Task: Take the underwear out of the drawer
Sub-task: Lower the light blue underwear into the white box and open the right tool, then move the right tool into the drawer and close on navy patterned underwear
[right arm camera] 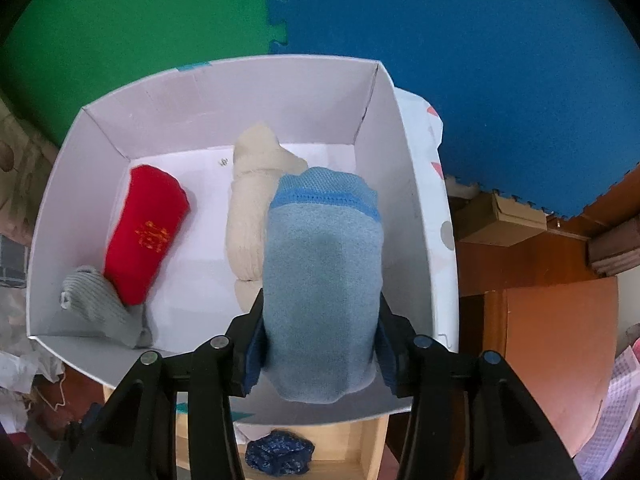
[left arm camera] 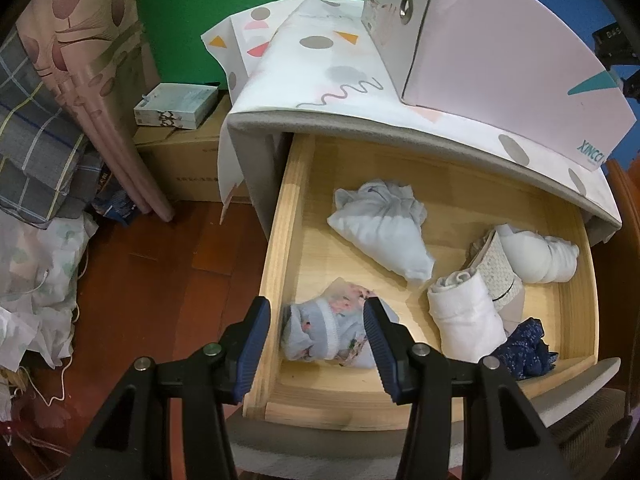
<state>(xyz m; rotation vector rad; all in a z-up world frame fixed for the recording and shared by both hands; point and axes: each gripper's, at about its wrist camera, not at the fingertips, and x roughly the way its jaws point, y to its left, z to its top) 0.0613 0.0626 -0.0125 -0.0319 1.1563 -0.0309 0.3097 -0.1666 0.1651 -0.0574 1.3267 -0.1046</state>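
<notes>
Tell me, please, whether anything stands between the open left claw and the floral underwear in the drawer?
Nothing visible does. The left claw hangs open just above the floral underwear, which lies uncovered near the front left corner of the drawer. The white bundles sit apart, farther back and right.

Open wooden drawer point(left arm camera: 280, 216) with 5 rolled garments point(left arm camera: 380, 228).

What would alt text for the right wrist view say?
The right hand-held gripper clamps a rolled light-blue garment over an open white box. Inside lie a red roll, a cream roll and a grey roll.
</notes>
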